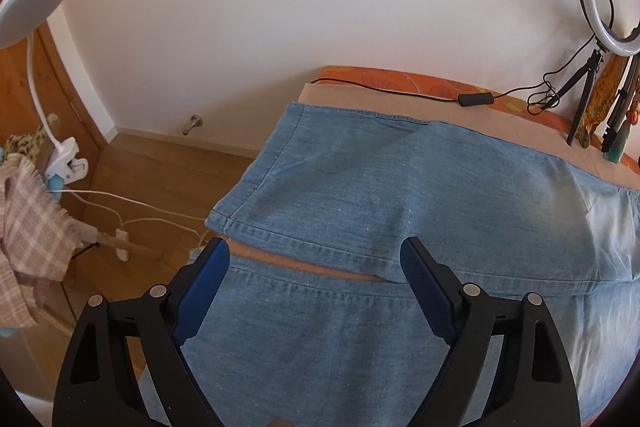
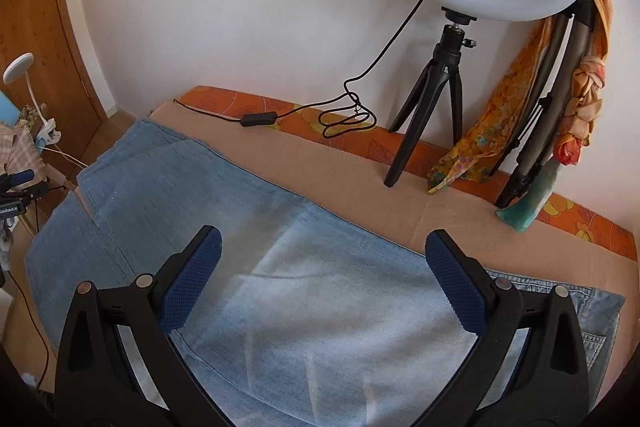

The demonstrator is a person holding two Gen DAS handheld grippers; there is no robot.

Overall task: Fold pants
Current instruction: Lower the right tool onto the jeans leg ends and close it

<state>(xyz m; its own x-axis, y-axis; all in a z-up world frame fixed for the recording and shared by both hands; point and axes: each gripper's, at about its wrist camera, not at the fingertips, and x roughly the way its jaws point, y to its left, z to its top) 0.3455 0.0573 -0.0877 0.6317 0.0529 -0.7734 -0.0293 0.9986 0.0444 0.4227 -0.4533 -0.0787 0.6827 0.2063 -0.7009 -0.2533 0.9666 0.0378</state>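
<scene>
Pants [image 1: 360, 187] hems at table edge, bare strip behind

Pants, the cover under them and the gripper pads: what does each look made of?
Pants: faded blue denim, judging by the woven grain and stitched hems. Cover: a matte, soft beige cloth, possibly fleece; hard to say. Pads of the right gripper: dark blue, finely dimpled, probably rubber.

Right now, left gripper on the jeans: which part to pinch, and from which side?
Probably the hem of the near leg, taken from its open end. The two hems lie flat and parted, with a strip of the tan blanket showing between them, so the lower finger can slide under the stitched edge there. The left gripper already hangs open over that gap, nothing between its pads.
</scene>
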